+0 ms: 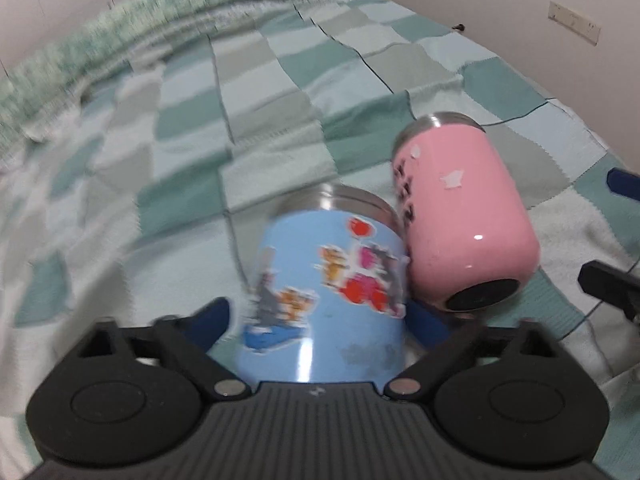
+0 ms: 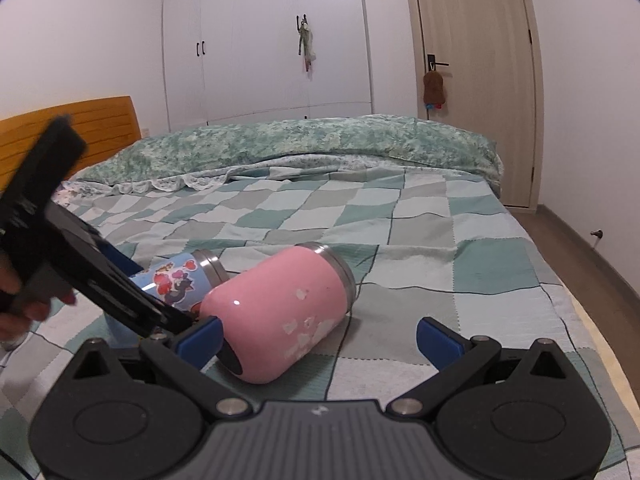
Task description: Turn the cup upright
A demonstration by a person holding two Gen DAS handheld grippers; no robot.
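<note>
A blue cup (image 1: 324,300) with cartoon stickers and a steel rim sits between the blue pads of my left gripper (image 1: 320,316), tilted with its rim pointing away; the pads stand close on either side of it. It also shows in the right wrist view (image 2: 176,280). A pink cup (image 1: 460,216) with a steel rim lies on its side on the bed, touching the blue cup's right side. In the right wrist view the pink cup (image 2: 280,312) lies just ahead of my open, empty right gripper (image 2: 316,340), nearer its left pad.
The cups rest on a green and white checkered bedspread (image 2: 420,240). A rumpled green quilt (image 2: 300,140) lies at the far end. A wooden headboard (image 2: 100,120) stands at the left, a wardrobe and a door behind. The bed edge runs along the right.
</note>
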